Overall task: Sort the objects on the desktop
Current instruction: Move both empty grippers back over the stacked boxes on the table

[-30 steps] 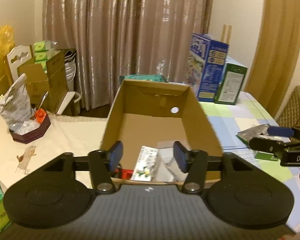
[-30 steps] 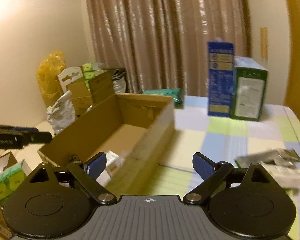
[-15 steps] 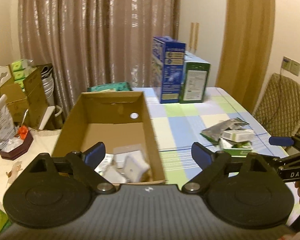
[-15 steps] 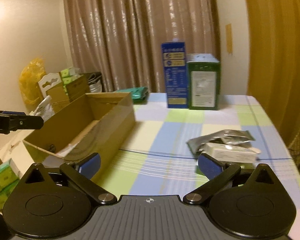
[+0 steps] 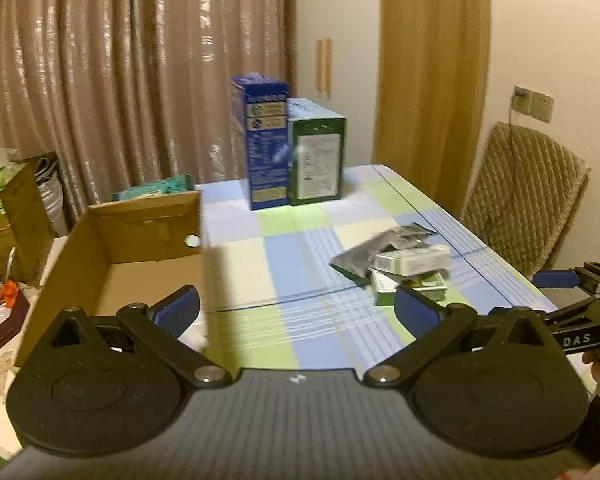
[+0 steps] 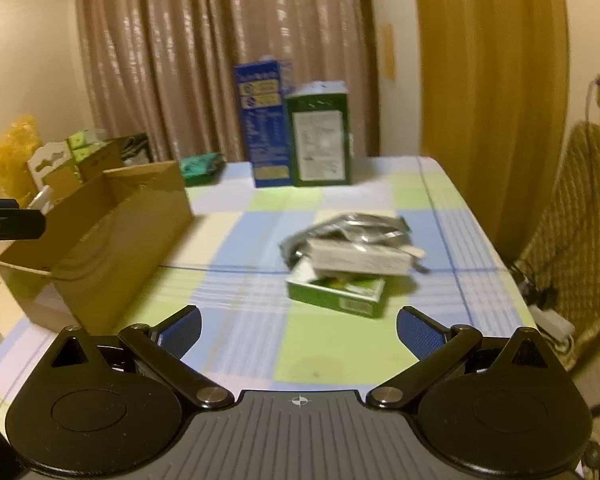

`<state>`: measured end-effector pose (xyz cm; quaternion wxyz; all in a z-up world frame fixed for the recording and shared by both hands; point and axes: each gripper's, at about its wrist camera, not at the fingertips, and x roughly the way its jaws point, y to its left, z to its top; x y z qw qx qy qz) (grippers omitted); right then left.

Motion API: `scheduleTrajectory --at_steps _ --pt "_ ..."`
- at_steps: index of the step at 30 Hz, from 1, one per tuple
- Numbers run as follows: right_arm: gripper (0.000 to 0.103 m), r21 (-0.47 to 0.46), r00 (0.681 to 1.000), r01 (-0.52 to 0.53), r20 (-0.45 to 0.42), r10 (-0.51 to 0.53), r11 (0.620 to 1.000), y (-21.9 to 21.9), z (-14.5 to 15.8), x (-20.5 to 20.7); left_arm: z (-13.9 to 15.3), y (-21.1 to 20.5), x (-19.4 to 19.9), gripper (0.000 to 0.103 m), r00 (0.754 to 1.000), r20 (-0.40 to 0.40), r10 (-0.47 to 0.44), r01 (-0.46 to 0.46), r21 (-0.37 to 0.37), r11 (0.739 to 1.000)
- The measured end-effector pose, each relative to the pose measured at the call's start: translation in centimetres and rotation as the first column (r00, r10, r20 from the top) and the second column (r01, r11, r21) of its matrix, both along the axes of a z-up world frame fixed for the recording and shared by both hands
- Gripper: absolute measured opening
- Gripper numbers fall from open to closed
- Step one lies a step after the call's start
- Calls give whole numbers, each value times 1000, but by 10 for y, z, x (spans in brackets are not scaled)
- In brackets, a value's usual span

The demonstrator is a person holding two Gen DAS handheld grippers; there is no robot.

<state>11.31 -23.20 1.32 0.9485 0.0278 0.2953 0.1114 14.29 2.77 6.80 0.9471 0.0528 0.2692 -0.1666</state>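
The left gripper point(image 5: 296, 312) has its jaws spread wide and empty, hanging above the counter point(image 5: 312, 340) just right of the carton point(image 5: 140, 248). The right gripper point(image 6: 298, 326) is likewise wide open and holds nothing, its jaws facing the pile point(image 6: 348, 264) from the near side, apart from it.

The carton is the landmark: an open brown box at the counter's left edge, its long axis running away from the cameras toward the curtain point(image 6: 220, 60). The pile lies well to the right of the carton. In it a white box point(image 6: 358, 259) rests on top, its long axis crosswise to the carton's. Under it a green box point(image 6: 336, 294) pokes out toward the right gripper, and a silver pouch point(image 6: 344, 226) lies behind, on the far side.

Beyond the carton's far right corner stand a blue box point(image 6: 262, 124) and a green carton point(image 6: 320, 136), upright and touching. A teal pack point(image 6: 202, 166) lies just behind the carton.
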Motion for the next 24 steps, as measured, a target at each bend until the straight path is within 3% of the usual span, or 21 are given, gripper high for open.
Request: scheduleTrajectory --at_steps 24 --pt "101 -85 997 53 -53 -58 995 -64 -43 44 -62 -83 48 102 985 -113 -134 143 80 987"
